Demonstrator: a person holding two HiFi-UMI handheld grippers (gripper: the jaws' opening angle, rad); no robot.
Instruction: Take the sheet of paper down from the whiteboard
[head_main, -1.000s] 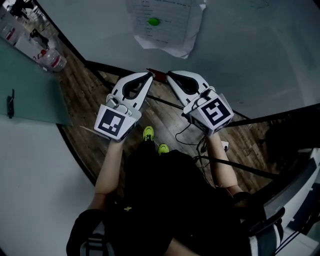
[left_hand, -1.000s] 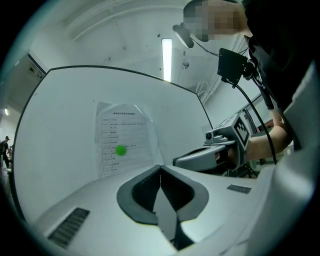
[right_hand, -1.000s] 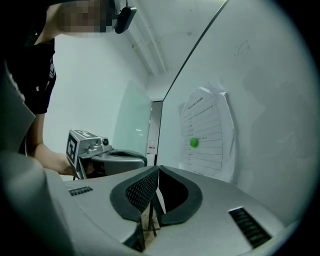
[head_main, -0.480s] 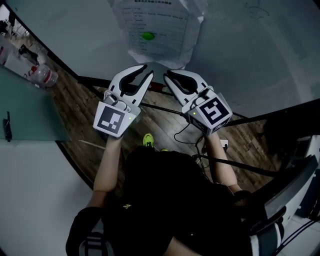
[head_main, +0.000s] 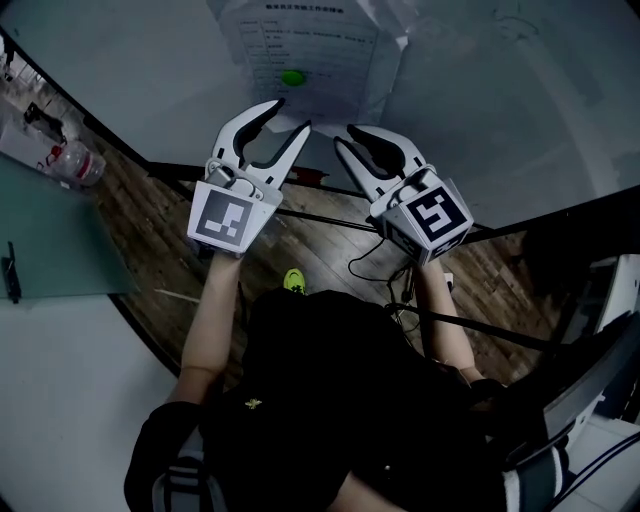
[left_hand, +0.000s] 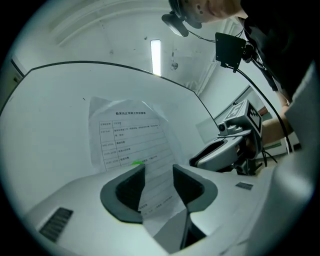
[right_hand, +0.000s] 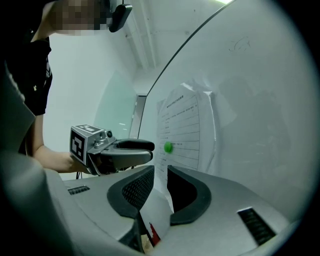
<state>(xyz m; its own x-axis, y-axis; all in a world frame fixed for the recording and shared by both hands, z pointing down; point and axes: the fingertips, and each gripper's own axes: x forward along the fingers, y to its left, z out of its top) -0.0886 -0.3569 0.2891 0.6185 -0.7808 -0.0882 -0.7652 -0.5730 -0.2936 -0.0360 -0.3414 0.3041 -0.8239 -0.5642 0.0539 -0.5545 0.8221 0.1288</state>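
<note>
White left gripper (head_main: 290, 113) and right gripper (head_main: 345, 135) point level at the paper (head_main: 310, 40), jaws just opening, gripping nothing.

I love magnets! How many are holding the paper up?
1: a green magnet low on the paper. No other shows in any view.

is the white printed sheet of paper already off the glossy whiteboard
No, the white printed sheet of paper lies against the glossy whiteboard with a small round green magnet on it.
</note>
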